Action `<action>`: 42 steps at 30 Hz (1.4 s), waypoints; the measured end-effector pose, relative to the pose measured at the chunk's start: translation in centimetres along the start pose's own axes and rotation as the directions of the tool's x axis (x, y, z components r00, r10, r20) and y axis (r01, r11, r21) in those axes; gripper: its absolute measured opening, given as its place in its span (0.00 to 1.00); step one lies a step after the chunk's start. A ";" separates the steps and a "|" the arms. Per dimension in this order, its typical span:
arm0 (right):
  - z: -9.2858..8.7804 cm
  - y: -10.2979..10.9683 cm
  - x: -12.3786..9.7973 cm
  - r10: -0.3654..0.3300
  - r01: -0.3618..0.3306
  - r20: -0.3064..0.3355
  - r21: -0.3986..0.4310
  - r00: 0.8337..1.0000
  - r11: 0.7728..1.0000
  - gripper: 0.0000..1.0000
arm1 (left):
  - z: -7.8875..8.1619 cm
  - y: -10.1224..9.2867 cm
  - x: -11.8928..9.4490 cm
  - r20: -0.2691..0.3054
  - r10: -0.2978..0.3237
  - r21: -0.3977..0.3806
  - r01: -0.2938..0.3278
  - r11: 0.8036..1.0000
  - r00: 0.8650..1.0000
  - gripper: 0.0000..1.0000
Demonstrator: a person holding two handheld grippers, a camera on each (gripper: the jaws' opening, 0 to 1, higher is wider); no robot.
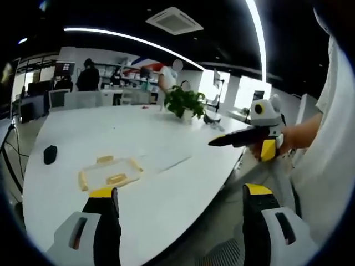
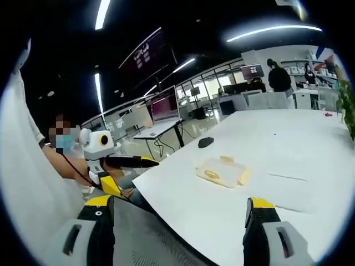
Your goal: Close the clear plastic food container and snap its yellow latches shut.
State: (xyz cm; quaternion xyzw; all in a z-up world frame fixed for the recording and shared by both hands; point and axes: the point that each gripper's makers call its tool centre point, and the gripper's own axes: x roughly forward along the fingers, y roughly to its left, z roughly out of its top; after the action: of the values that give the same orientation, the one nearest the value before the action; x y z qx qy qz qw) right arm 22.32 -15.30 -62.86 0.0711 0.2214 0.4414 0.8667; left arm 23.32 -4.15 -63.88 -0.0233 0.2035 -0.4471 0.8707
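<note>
The clear plastic container (image 1: 110, 172) lies flat on the white table (image 1: 166, 138), near its edge, with yellow latches splayed outward around its rim. It also shows in the right gripper view (image 2: 222, 170), with something yellowish inside. My left gripper (image 1: 180, 191) is open and empty, held short of the container near the table edge. My right gripper (image 2: 178, 200) is open and empty too, off the table's edge and well back from the container. Each gripper appears side-on in the other's view: the right gripper (image 1: 244, 138) and the left gripper (image 2: 128, 162), both held in the person's hands.
A black mouse (image 1: 50, 153) (image 2: 206, 142) lies on the table beyond the container. A potted plant (image 1: 184, 103) stands at the far end. Desks with monitors (image 2: 165, 105) and people (image 1: 87, 77) fill the room behind. The person's white sleeve (image 1: 333, 144) is close by.
</note>
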 end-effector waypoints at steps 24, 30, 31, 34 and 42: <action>2.9 -2.5 2.6 0.019 -0.031 -0.078 -0.160 0.997 0.987 0.97 | 2.1 3.1 0.7 -0.040 -0.039 0.075 0.042 0.996 0.998 0.87; 3.9 -3.5 3.0 0.028 -0.045 -0.089 -0.199 0.996 0.979 0.96 | 2.5 4.5 0.7 -0.058 -0.043 0.108 0.049 0.993 0.997 0.88; 4.1 -3.8 3.1 0.022 -0.040 -0.091 -0.207 0.996 0.977 0.96 | 2.5 4.7 0.7 -0.063 -0.041 0.112 0.048 0.993 0.997 0.88; 4.5 -4.3 3.5 0.022 -0.042 -0.092 -0.223 0.996 0.974 0.95 | 2.7 5.6 0.8 -0.074 -0.040 0.131 0.050 0.990 0.996 0.89; 5.4 -5.7 4.9 0.022 -0.051 -0.109 -0.271 0.994 0.961 0.93 | 3.8 7.7 0.8 -0.100 -0.034 0.189 0.053 0.981 0.994 0.88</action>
State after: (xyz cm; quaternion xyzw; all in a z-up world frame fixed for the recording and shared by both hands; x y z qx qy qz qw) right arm 31.42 -14.43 -61.48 -0.0682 0.2023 0.4866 0.8471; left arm 31.05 -0.67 -62.39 0.0778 0.2008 -0.4841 0.8481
